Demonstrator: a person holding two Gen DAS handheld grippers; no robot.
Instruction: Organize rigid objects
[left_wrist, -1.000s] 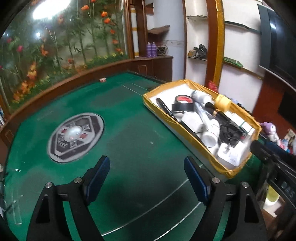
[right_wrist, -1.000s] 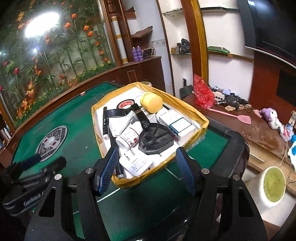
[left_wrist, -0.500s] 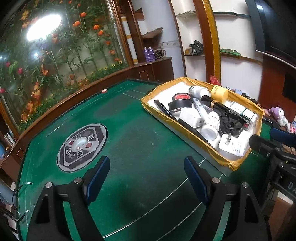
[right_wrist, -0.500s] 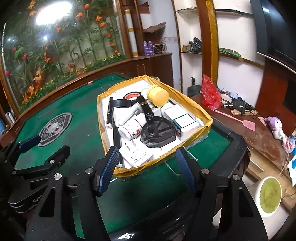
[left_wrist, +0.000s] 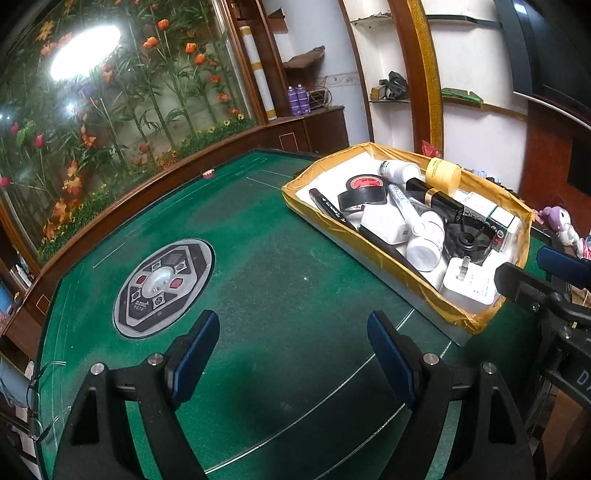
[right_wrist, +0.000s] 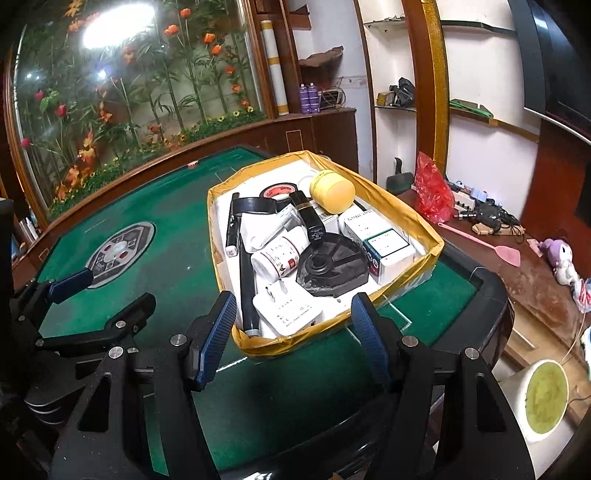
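free: green felt (left_wrist: 288, 266) left of box (right_wrist: 406, 221); obstacle: box clutter

Both views are taken from fisheye cameras mounted on the handheld tools, looking forward and down along two blue-padded fingers. From the left wrist, the green felt table (left_wrist: 280, 266) is seen from above its near edge, with the round grey control panel (left_wrist: 164, 288) set in it at left and the yellow-taped tray of mixed items (left_wrist: 373, 243) off to the right, a fair way ahead. From the right wrist, that same tray (right_wrist: 218, 258) is faced head-on and much closer, just past the fingertips. Shared by both: tray, felt, panel (right_wrist: 120, 253), and the flower-painted glass wall (left_wrist: 110, 110) behind. Each tool is also caught in the other's view, at the frame edge.
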